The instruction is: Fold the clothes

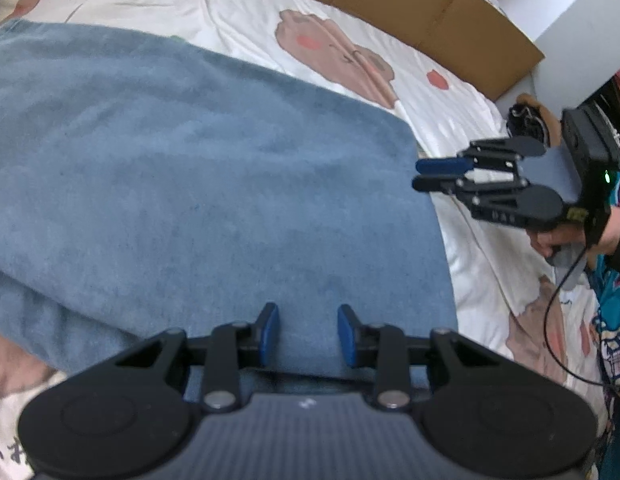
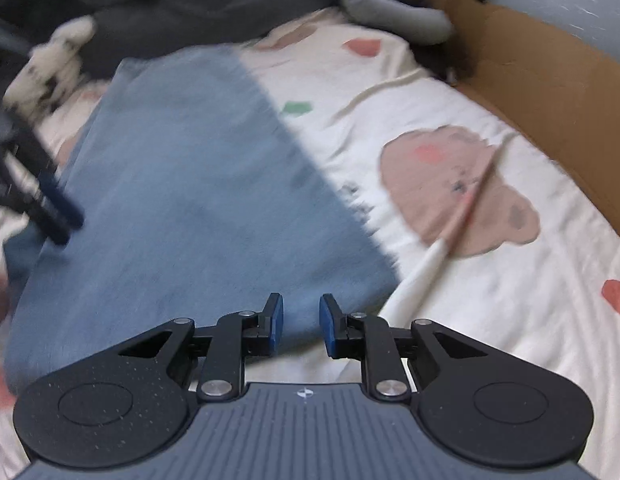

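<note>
The blue garment (image 1: 213,184) lies folded mid-bed. Left gripper (image 1: 307,334) and right gripper (image 2: 301,326) hover partly open, empty, at its near edge; a shallow pinch could catch only the top layer.

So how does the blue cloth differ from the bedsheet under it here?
The blue cloth is plain and one colour; the bedsheet is white with pink bear and heart prints. The cloth looks thick and fuzzy, the sheet thin and creased. The cloth covers only part of the sheet. Both lie spread flat.
</note>
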`<action>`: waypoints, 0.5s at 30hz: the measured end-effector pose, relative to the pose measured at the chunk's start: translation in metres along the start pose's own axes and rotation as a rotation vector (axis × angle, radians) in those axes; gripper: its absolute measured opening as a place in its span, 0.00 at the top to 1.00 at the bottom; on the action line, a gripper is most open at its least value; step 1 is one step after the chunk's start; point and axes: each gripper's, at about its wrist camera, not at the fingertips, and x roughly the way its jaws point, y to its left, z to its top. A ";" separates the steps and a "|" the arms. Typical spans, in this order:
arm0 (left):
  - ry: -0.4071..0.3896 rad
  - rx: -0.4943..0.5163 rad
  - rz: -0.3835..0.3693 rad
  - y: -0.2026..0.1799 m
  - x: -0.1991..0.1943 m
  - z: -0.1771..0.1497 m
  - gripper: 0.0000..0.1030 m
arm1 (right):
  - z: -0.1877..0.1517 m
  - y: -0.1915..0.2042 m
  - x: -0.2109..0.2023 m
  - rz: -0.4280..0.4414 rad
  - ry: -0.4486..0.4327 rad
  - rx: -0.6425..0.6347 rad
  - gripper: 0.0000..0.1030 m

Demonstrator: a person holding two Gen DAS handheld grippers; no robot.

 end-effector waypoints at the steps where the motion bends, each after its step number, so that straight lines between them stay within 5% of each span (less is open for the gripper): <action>1: 0.003 -0.001 0.001 0.001 0.000 -0.001 0.67 | -0.001 0.002 -0.001 -0.003 0.001 0.010 0.74; 15: 0.016 0.015 0.015 0.004 0.001 -0.011 0.75 | -0.007 0.049 -0.008 0.051 0.010 0.056 0.74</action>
